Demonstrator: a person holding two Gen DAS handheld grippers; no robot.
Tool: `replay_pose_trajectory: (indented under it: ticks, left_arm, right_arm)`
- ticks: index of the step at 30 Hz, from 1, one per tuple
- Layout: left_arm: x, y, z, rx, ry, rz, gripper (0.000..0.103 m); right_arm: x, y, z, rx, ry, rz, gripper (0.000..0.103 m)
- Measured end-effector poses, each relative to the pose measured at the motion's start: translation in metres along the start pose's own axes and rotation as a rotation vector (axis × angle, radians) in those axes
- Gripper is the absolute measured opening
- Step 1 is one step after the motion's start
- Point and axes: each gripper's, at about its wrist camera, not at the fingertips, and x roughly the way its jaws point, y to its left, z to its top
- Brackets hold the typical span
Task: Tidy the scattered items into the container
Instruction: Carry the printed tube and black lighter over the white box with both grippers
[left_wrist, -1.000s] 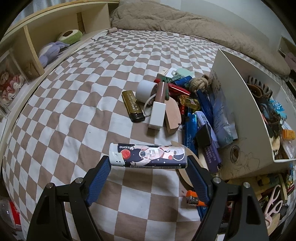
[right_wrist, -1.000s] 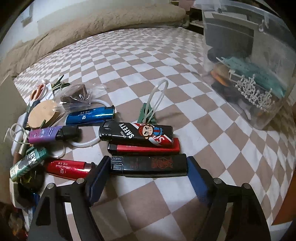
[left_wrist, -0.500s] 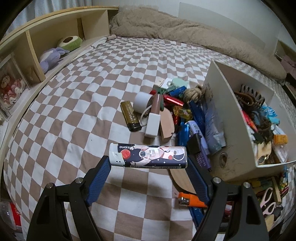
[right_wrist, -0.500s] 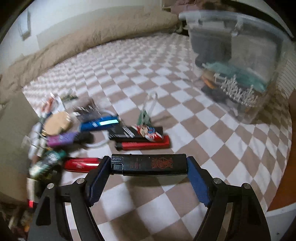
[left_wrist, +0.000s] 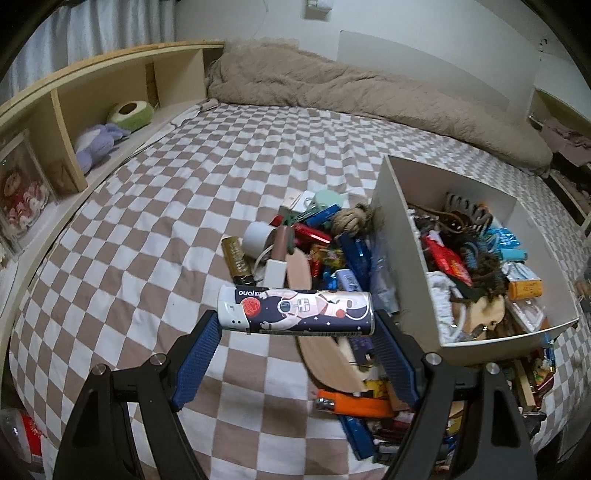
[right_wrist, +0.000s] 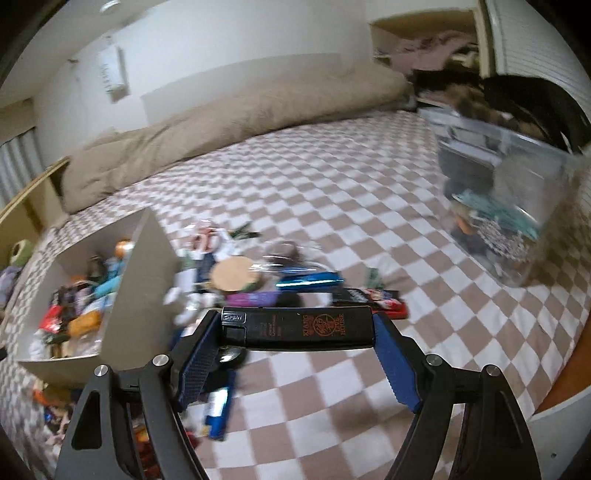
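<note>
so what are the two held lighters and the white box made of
Astronaut lighter: looks like plastic under a glossy printed wrap; the white cap end is moulded and the wrap shows a sheen.
Black lighter: probably smooth hard plastic with red-orange print; it shows a faint shine.
White box: thin flat walls, matte; could be coated board or sheet plastic, hard to tell.

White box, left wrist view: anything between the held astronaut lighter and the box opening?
Nothing visible blocks it. The left gripper holds the astronaut lighter above the bedspread, left of the white box. Only the box's near wall stands between; its open top is unobstructed, though already crowded.
</note>
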Motion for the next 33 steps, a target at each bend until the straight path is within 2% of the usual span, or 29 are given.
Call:
replay_pose_trajectory:
  ticks: [6,14,20,26,33]
  left_arm:
    - [-0.005,-0.016,0.0,0.025,-0.008,-0.031,0.082]
    - [-0.008,-0.039,0.008,0.043,-0.02,-0.078,0.082]
    - [-0.008,-0.068,0.013,0.113,-0.014,-0.09,0.082]
    - [-0.005,-0.098,0.017,0.118,0.004,-0.163,0.082]
    - [0.007,-0.129,0.014,0.135,0.042,-0.216,0.082]
  right_arm:
    - [-0.005,0.038,-0.008,-0.073,0.008,0.075,0.081]
    - [0.003,0.087,-0.012,-0.157,0.037,0.128,0.081]
    - [0.002,0.119,-0.007,-0.186,0.026,0.186,0.081]
    - [0.003,0.152,0.004,-0.228,0.013,0.217,0.081]
    - [0.012,0.169,0.015,-0.238,0.013,0.225,0.081]
